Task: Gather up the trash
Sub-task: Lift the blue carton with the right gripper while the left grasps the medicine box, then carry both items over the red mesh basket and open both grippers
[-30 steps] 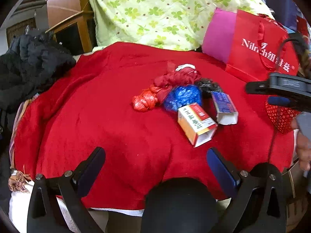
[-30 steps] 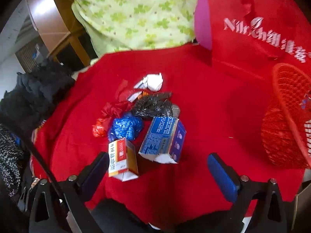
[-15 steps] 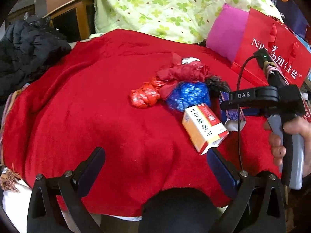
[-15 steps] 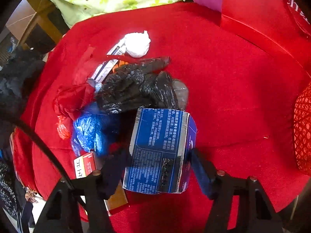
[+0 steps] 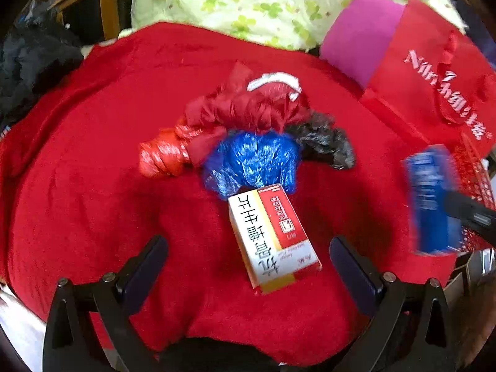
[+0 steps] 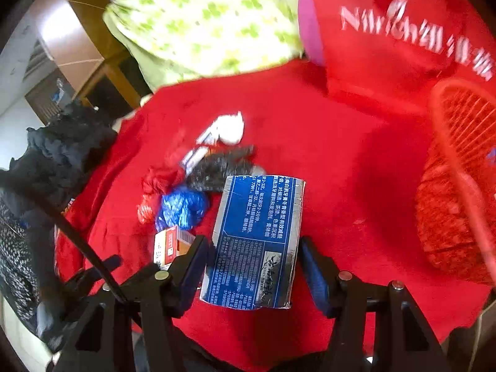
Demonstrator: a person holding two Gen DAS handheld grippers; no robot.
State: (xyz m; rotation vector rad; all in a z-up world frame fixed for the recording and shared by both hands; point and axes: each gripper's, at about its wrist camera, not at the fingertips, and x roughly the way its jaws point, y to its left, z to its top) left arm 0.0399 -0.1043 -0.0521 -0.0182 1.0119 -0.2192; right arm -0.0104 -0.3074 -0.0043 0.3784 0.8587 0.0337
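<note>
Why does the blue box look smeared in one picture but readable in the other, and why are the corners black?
Left wrist view: the blue box is streaked by motion blur; the red-and-white box stays sharp. Right wrist view: the same blue box is readable, the background smeared. Both views: a fisheye lens darkens the corners and bends the edges.

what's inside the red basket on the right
Only the red basket's rim and mesh wall show; nothing can be made out inside, and its bottom is out of view. The blue box is not in it.
</note>
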